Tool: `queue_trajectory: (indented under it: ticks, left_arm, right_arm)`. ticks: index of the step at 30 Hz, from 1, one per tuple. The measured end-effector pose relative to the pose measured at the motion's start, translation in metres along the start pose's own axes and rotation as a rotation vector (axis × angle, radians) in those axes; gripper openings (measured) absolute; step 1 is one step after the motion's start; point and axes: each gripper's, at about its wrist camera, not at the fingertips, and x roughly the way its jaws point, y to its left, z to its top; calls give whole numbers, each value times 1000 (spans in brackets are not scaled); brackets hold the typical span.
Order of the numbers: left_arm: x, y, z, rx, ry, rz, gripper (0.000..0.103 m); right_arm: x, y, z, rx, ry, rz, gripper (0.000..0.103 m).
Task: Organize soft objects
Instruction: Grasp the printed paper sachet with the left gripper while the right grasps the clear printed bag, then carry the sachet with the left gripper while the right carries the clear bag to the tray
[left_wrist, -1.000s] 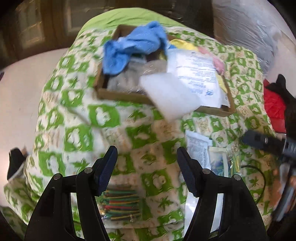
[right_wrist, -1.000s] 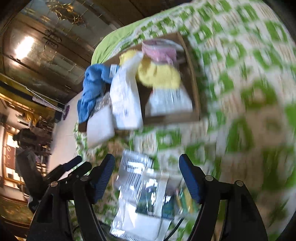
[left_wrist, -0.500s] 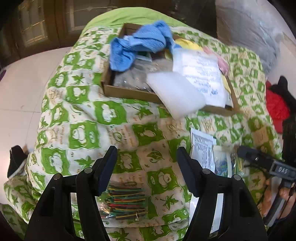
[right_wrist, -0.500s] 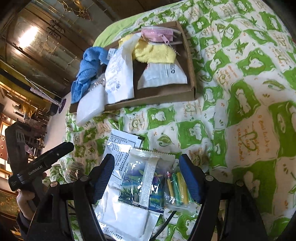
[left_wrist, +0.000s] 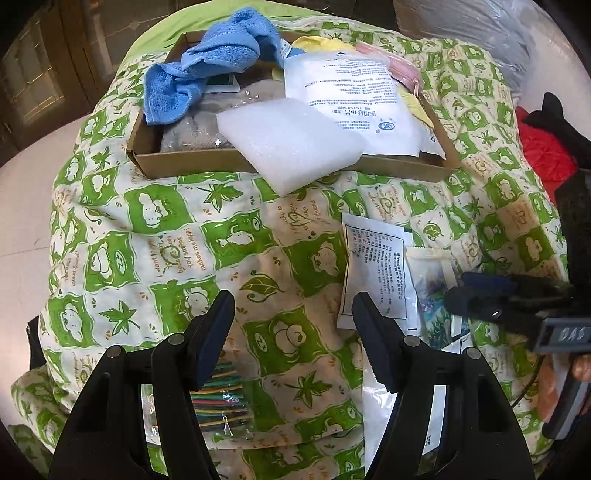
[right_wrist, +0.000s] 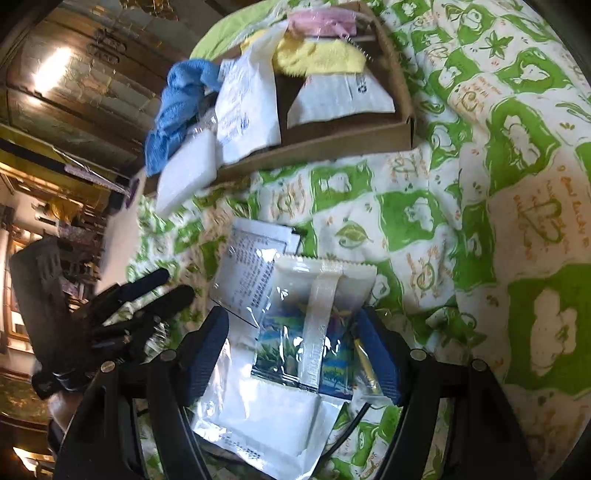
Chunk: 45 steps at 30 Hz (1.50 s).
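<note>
Quilt (left_wrist: 229, 236) green-white patterned, rumpled; cardboard tray (left_wrist: 192, 166) on it; dark wood panelling (right_wrist: 74, 74) behind.

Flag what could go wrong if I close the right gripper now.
1. The right gripper is open around the clear packet, which overlaps other pouches; it might pinch two.
2. A black cable runs beneath and could snag.
3. The white foam pad overhangs the cardboard box rim and may slide off.

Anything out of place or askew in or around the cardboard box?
Yes: the white foam pad juts over the cardboard box's front wall onto the quilt, and the blue towel hangs over its left rim.
</note>
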Motion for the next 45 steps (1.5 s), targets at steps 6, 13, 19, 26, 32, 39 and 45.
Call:
queue_trajectory:
  ticks: [6, 13, 19, 26, 32, 39, 45]
  left_arm:
    - [3, -5, -1, 20, 13, 7, 67]
    - [10, -16, -2, 49, 32, -8, 67]
    - [17, -47, 1, 140, 37, -14, 67]
    - [40, -84, 16, 229, 48, -1, 67]
    - [70, -87, 23, 229, 98, 16, 67]
    - [61, -83, 15, 222, 44, 12, 56]
    - [36, -72, 4, 187, -3, -18, 49]
  right_arm:
    - [23, 11, -2, -41, 29, -104, 73]
    - [27, 26, -6, -134, 16, -186, 62]
    - [-5, 4, 6, -30, -100, -131, 61]
    - [-21, -19, 13, 80, -142, -32, 61]
    - [-23, -28, 15, 80, -138, -32, 61]
    - [-20, -22, 14, 66, -138, -49, 61]
    - [-18, -15, 12, 45, -156, -44, 61]
